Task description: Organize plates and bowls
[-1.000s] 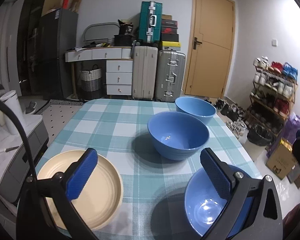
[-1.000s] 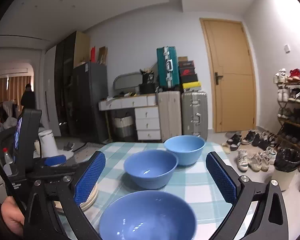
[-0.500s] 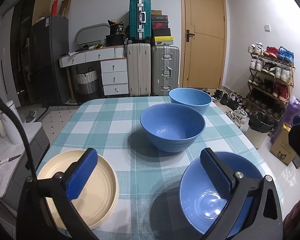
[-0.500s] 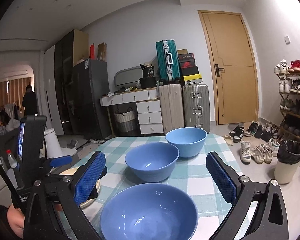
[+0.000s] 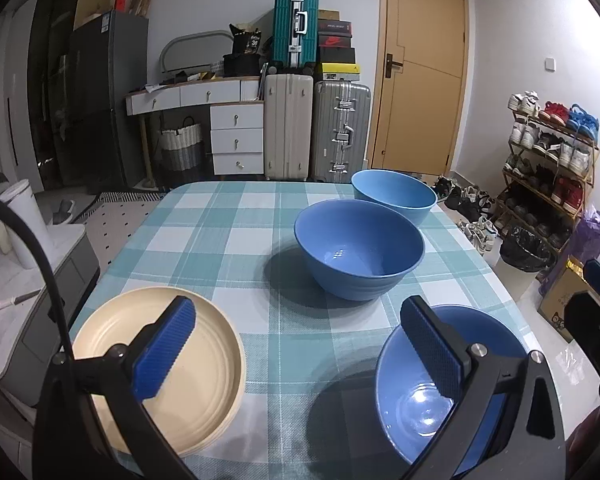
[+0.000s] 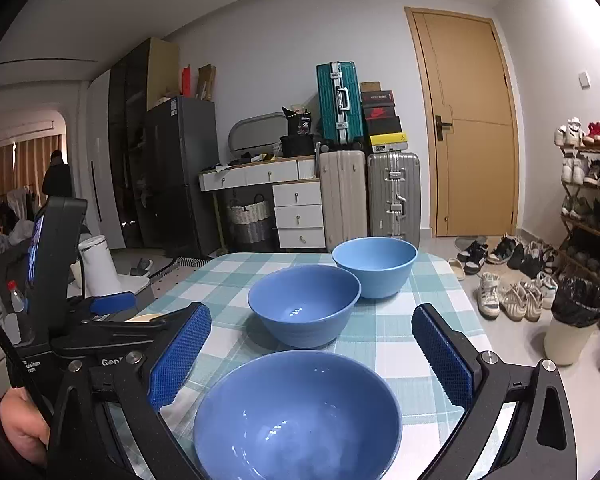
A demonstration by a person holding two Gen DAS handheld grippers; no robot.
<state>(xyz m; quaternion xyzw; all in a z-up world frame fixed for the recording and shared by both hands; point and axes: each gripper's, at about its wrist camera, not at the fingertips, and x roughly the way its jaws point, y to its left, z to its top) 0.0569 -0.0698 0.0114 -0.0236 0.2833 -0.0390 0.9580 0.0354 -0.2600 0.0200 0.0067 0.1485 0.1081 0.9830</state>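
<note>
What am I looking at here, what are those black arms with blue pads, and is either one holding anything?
There is no robot: a person carries two handheld grippers, each with a fisheye camera looking along its two fingers. One picture is from the left gripper, the other from the right gripper. Both are open and hold nothing. On the checked tablecloth stand three blue bowls in a row: the nearest bowl, the middle bowl and the far bowl. A cream plate lies at the left.
</note>
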